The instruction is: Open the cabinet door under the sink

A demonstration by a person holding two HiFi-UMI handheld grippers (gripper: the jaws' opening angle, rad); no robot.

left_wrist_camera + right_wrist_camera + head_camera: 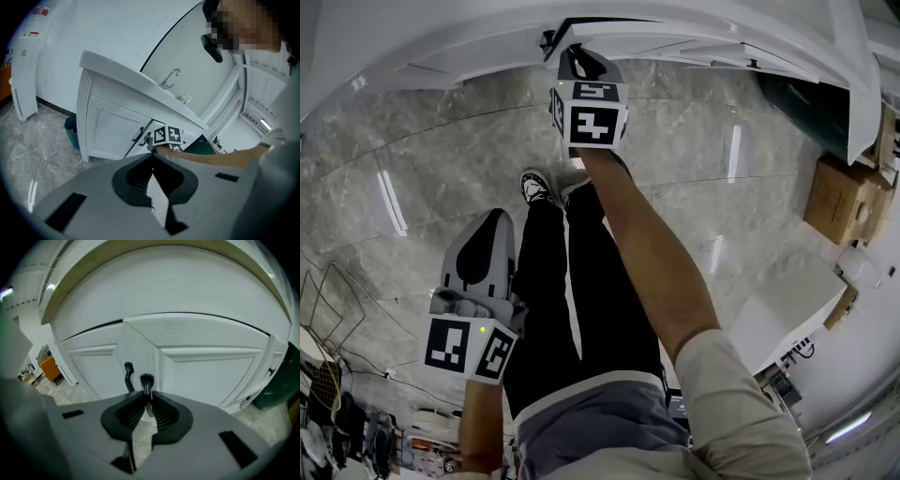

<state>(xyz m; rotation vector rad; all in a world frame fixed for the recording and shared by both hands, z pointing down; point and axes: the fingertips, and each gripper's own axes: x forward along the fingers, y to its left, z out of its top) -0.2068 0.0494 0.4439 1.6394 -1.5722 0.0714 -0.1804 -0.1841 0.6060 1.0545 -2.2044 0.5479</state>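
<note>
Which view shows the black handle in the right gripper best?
Right gripper view: the black curved cabinet door handle sits close, centred, in the right gripper's jaws. The left gripper view shows it small and distant; the head view hides it behind the gripper.

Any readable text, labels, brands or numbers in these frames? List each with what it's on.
No text is readable.
Red label on the white appliance: too blurred to read.
Marker cubes: black-and-white squares only, no letters.
Cardboard box: no legible print.
</note>
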